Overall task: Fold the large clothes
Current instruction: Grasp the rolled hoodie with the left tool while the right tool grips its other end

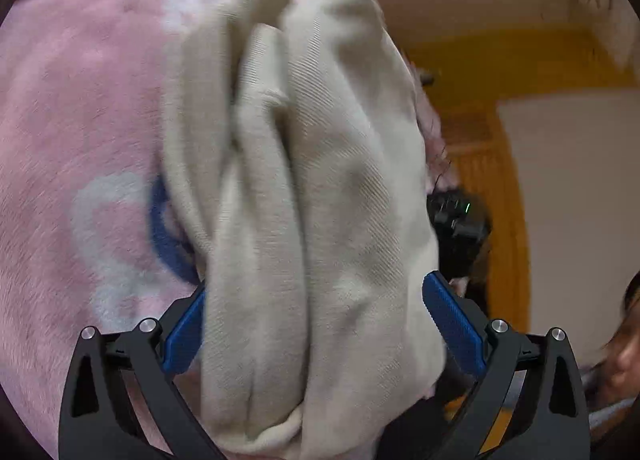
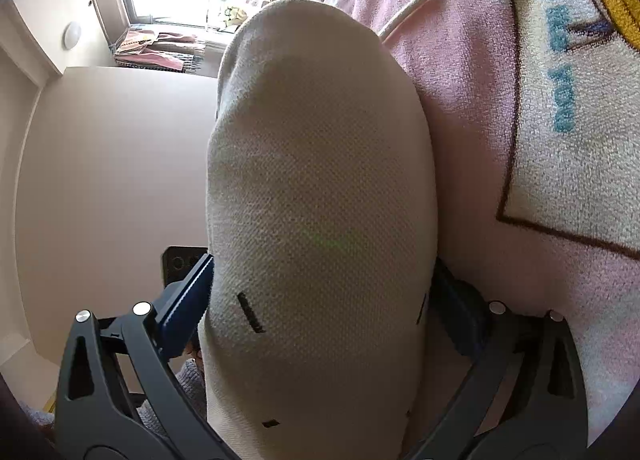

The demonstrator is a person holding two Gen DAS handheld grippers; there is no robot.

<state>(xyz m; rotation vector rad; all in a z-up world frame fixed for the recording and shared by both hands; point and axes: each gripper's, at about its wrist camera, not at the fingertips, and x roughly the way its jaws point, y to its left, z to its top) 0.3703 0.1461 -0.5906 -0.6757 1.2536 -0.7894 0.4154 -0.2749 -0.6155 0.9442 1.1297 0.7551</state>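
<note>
Garment [image 1: 320, 187]: cream cloth, matt, fine twill rib; in the right view [image 2: 320, 199] a pebbled knit weave. Blanket [image 1: 80, 119]: pink fleece, fuzzy nap. Gripper fingers [image 1: 454, 324]: blue ridged plastic pads, matt black frames, shiny metal pins.

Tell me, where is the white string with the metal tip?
In the right wrist view, the white string lies near the top on the pink blanket, just right of the beige garment.

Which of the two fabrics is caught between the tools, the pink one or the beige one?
The beige garment: it bunches between both tools, while the pink blanket lies flat behind.
</note>
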